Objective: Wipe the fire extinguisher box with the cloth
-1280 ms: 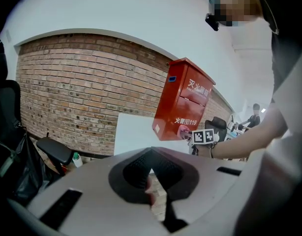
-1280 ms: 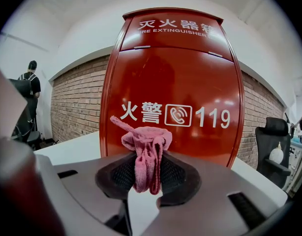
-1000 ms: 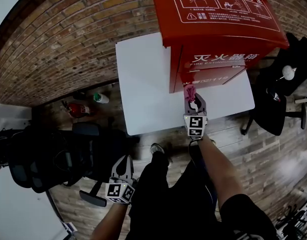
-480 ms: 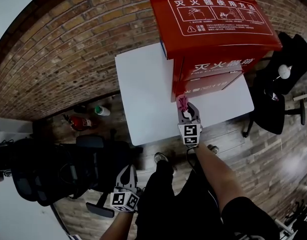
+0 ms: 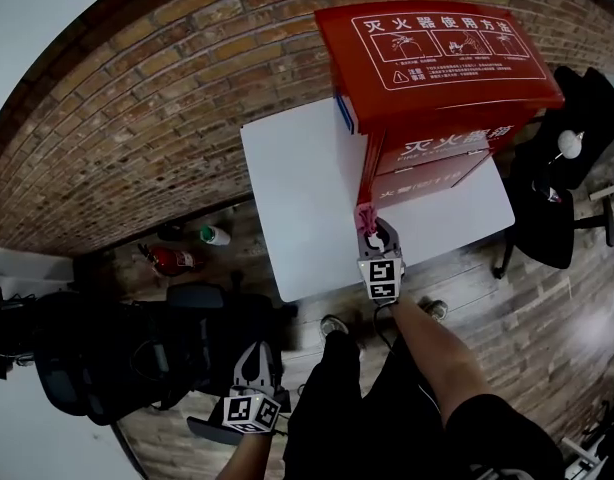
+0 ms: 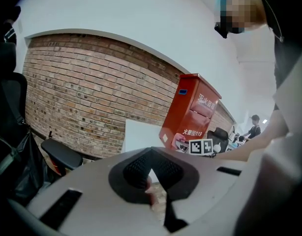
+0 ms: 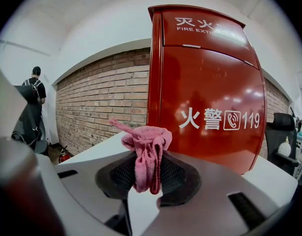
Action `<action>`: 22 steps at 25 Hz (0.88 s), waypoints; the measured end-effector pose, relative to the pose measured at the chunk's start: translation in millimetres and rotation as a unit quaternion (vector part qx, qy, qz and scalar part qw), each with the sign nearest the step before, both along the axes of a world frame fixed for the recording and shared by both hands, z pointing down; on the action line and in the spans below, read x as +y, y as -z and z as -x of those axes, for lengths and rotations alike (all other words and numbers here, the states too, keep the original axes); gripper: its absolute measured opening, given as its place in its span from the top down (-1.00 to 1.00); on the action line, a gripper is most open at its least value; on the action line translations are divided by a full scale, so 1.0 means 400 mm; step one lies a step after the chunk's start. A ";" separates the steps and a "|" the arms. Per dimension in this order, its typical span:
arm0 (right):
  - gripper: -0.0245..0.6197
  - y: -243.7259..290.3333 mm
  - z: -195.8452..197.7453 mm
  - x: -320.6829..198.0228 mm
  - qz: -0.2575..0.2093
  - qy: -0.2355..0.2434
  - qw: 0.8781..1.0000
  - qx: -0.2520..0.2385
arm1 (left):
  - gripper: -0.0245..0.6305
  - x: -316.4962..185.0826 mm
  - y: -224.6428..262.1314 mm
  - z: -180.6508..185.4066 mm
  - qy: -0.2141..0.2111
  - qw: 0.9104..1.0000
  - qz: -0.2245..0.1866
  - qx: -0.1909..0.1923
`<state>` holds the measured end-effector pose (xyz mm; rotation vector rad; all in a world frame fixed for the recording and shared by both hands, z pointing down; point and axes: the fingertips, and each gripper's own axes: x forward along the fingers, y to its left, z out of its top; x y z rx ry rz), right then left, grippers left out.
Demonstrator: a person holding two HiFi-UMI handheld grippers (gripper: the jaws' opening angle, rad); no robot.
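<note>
The red fire extinguisher box [image 5: 442, 58] stands on a white table [image 5: 297, 188], against a brick wall. My right gripper [image 5: 377, 233] is shut on a bunched pink cloth [image 5: 367, 216], just in front of the box's lower left front corner. In the right gripper view the cloth [image 7: 146, 146] sticks up from between the jaws of the right gripper [image 7: 147, 173], and the box [image 7: 210, 82] fills the view behind it. My left gripper [image 5: 255, 356] hangs low over the floor, far from the table. The left gripper [image 6: 151, 154] is shut on nothing, and the box [image 6: 190, 112] shows far off.
A black office chair [image 5: 557, 208] stands right of the table, and another black chair [image 5: 107, 348] stands at the lower left. A small red extinguisher [image 5: 172, 260] and a bottle [image 5: 215, 235] lie on the floor by the brick wall [image 5: 137, 118]. A person [image 7: 35, 90] stands at the far left.
My right gripper has carried the cloth leftward along the lower front of the box to its left corner. The left gripper has stayed low by my side.
</note>
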<state>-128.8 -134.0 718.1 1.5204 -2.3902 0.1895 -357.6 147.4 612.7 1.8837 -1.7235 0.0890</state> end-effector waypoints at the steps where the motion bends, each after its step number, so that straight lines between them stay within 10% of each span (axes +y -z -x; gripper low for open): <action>1: 0.58 -0.004 0.001 -0.001 0.002 -0.002 1.000 -0.001 | 0.88 0.002 -0.002 0.006 0.003 1.000 0.001 0.000; 22: 0.58 -0.182 0.014 -0.011 0.087 -0.011 0.996 0.025 | 0.88 0.014 -0.047 0.020 0.017 0.999 0.026 -0.008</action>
